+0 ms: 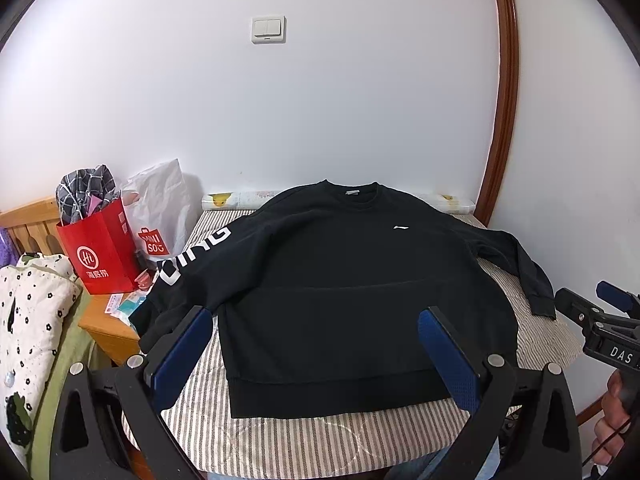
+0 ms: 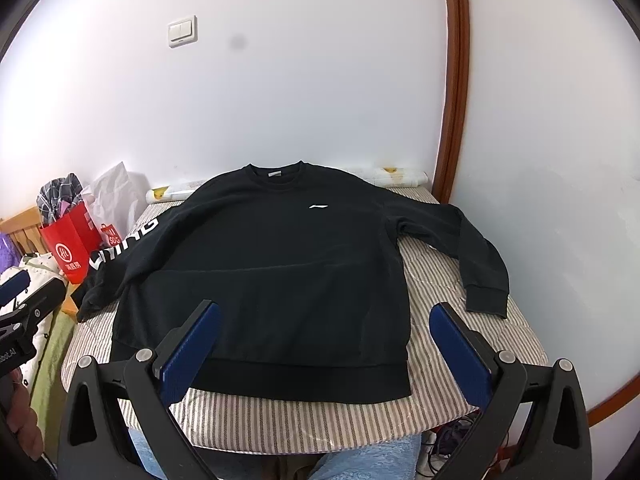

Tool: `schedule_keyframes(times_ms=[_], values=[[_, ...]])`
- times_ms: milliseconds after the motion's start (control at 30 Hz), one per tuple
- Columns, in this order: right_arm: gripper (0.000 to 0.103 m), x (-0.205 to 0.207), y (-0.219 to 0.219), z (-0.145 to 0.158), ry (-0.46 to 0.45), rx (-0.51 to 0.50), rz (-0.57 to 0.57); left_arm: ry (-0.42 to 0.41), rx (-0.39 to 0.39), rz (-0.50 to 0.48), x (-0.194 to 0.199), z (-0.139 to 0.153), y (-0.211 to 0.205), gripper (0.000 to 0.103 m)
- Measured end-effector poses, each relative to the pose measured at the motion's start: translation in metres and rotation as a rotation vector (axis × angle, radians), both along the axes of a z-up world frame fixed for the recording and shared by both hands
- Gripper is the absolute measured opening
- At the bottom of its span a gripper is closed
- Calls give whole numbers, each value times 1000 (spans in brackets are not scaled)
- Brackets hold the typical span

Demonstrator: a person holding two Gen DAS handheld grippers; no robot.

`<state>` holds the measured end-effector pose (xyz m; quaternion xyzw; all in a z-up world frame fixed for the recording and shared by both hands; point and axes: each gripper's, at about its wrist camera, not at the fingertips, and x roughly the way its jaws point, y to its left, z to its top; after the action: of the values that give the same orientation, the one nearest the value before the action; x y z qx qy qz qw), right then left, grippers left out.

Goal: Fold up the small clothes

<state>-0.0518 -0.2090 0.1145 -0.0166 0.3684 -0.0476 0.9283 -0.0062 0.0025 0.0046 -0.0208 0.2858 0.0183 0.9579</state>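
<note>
Flat on the striped table (image 2: 280,420) lies the black sweatshirt (image 2: 272,280), sleeves spread; both the left gripper (image 1: 316,356) and right gripper (image 2: 324,348) hover wide apart, empty. Red bag (image 1: 104,256) and white bag (image 1: 160,208) crowd its left side.

This is a bedroom in a home. A bed (image 1: 44,224) with a wooden headboard and a flower-print quilt (image 1: 28,312) stands by a white wall with a light switch (image 1: 268,29). A wooden nightstand (image 1: 106,330) carries a red shopping bag (image 1: 100,252) stuffed with plaid cloth and a white Miniso bag (image 1: 158,216). A wood-trimmed doorframe (image 1: 506,92) closes the corner.
</note>
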Motion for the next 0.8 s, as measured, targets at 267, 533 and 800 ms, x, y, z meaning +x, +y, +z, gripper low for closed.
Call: schedule_keyframes(times_ms=[267, 533, 800], values=[[102, -1, 2, -3, 1, -1, 2, -1, -1, 0, -1, -1, 0, 103], [102, -3, 4, -3, -3, -1, 0, 0, -3, -2, -2, -3, 0, 103], [102, -5, 5, -2, -11, -3, 5, -1, -2, 1, -1, -4, -2, 103]])
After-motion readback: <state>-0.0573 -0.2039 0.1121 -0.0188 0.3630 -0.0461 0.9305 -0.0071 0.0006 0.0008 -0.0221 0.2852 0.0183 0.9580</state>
